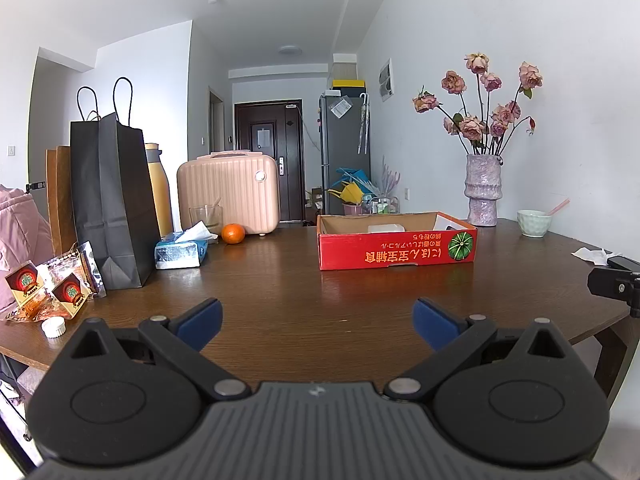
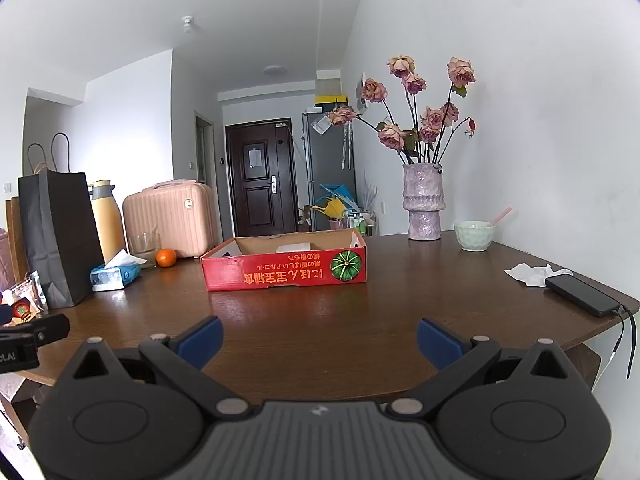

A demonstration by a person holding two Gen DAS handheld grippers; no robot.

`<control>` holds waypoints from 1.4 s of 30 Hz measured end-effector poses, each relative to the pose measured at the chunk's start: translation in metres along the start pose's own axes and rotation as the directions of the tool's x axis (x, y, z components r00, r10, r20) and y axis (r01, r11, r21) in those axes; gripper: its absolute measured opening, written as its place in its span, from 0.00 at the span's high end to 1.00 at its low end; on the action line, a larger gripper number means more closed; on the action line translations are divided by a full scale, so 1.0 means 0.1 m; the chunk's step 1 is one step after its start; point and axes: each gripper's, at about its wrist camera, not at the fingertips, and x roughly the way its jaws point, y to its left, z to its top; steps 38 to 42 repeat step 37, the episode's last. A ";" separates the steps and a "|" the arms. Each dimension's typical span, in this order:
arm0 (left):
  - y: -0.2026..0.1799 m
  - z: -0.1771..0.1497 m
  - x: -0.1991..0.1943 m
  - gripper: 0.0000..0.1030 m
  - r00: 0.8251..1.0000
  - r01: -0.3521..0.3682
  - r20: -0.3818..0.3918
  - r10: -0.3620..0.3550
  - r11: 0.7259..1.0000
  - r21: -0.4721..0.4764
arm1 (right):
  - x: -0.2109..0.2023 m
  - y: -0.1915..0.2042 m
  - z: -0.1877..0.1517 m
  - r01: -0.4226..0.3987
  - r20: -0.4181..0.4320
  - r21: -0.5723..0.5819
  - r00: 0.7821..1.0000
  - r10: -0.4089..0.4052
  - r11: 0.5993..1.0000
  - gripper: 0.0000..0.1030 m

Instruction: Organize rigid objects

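A shallow red cardboard box (image 1: 396,254) (image 2: 286,274) sits on the brown wooden table (image 1: 280,280) (image 2: 320,312), with a white item inside (image 1: 386,227) (image 2: 294,247). An orange (image 1: 233,233) (image 2: 166,257), a tissue pack (image 1: 181,251) (image 2: 114,275) and a glass (image 1: 206,216) (image 2: 144,246) lie to its left. My left gripper (image 1: 318,322) is open and empty above the table's near edge. My right gripper (image 2: 320,340) is open and empty, also near the front edge.
A black paper bag (image 1: 110,200) (image 2: 60,236), yellow bottle (image 1: 160,192), pink case (image 1: 228,192) and snack packets (image 1: 52,284) stand at left. A vase of roses (image 1: 482,192) (image 2: 424,204), green bowl (image 1: 534,222) (image 2: 474,235), crumpled tissue (image 2: 532,274) and phone (image 2: 584,294) are at right.
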 end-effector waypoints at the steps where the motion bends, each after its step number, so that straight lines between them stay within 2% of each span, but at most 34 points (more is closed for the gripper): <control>1: 0.00 0.00 0.00 0.00 1.000 0.000 0.000 0.000 1.000 0.001 | 0.00 0.00 0.00 0.000 0.000 0.000 1.000 0.000 1.000 0.00; 32: -0.03 0.02 -0.01 0.00 1.000 -0.021 0.010 0.021 1.000 0.022 | 0.04 -0.04 0.01 0.011 -0.013 0.022 1.000 -0.010 1.000 0.00; 42: -0.03 0.01 0.00 0.00 1.000 0.006 0.002 -0.006 1.000 0.020 | 0.06 -0.05 -0.01 0.012 -0.018 0.017 1.000 -0.012 1.000 0.00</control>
